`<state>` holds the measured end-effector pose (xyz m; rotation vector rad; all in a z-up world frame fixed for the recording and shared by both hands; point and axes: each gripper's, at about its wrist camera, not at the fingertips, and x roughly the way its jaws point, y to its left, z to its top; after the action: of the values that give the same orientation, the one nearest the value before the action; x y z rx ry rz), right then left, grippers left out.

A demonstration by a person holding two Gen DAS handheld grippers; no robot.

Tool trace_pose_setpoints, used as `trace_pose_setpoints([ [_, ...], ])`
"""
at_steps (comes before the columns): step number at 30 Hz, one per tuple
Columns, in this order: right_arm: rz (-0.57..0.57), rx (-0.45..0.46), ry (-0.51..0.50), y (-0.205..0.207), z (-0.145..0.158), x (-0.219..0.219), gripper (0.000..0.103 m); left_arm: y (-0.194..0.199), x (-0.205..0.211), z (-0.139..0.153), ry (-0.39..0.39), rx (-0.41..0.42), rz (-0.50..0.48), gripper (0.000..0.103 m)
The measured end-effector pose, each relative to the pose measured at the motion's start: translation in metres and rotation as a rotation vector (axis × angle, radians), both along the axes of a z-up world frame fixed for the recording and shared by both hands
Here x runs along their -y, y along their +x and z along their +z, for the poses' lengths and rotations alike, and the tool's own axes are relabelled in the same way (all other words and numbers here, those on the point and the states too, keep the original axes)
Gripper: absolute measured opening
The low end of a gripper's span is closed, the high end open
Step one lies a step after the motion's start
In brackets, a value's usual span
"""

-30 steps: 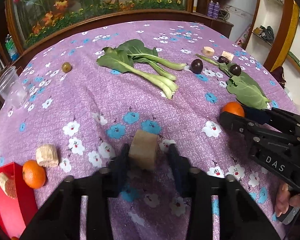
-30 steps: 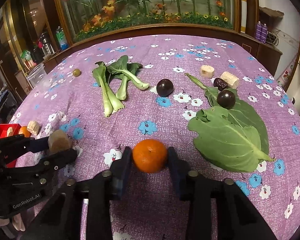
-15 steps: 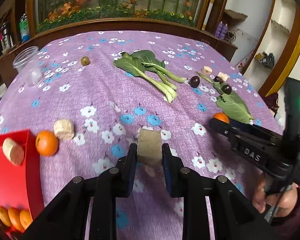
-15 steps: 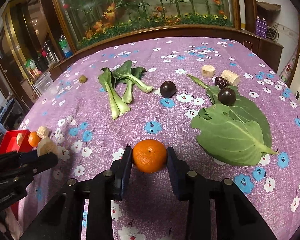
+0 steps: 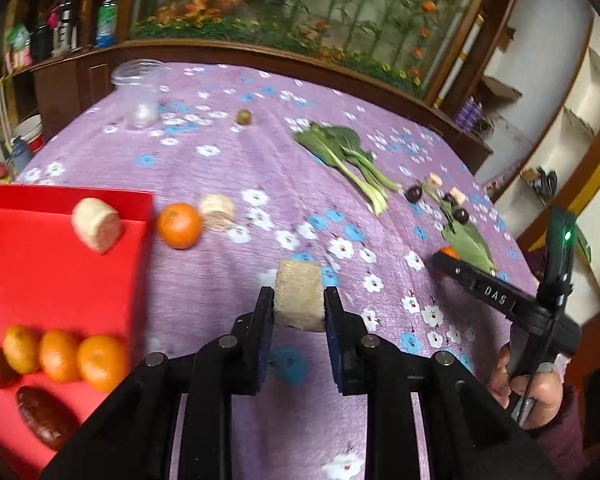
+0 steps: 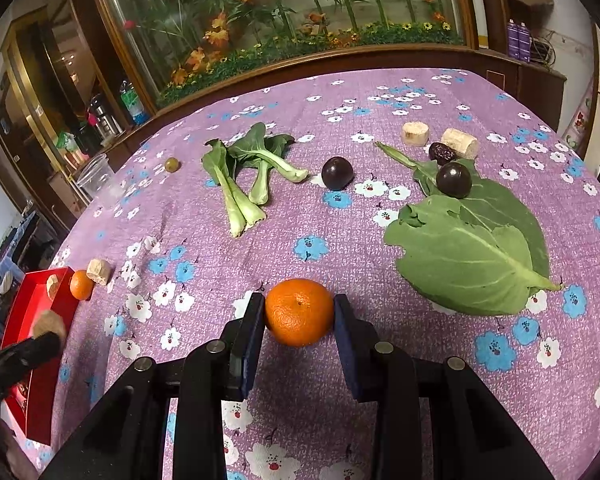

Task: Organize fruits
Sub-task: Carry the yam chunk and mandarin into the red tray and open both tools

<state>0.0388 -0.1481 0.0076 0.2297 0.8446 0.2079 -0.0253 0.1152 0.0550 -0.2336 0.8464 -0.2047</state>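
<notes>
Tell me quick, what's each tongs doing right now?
Left tongs: shut on the beige chunk.
Right tongs: shut on the orange.

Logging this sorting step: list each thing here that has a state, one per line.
Left gripper: shut on a beige chunk.
Right gripper: shut on an orange.
Red tray: holds fruit, part bare.
Plastic cup: upright, looks empty.
Big green leaf: flat, a dark plum on its far end.
</notes>
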Motion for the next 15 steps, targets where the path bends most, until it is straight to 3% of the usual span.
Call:
trace_pose_setpoints([
  [10, 0.017, -0.006, 0.068, -0.022, 0.017, -0.014, 0.037, -0.033, -0.058, 0.024, -0.039, 0.071, 0.087, 0.023],
  [15, 0.125, 0.016, 0.069, -0.038, 0.042, -0.061, 0.037, -0.049, -0.089, 0.029, -0.059, 0.089, 0.142, 0.023],
])
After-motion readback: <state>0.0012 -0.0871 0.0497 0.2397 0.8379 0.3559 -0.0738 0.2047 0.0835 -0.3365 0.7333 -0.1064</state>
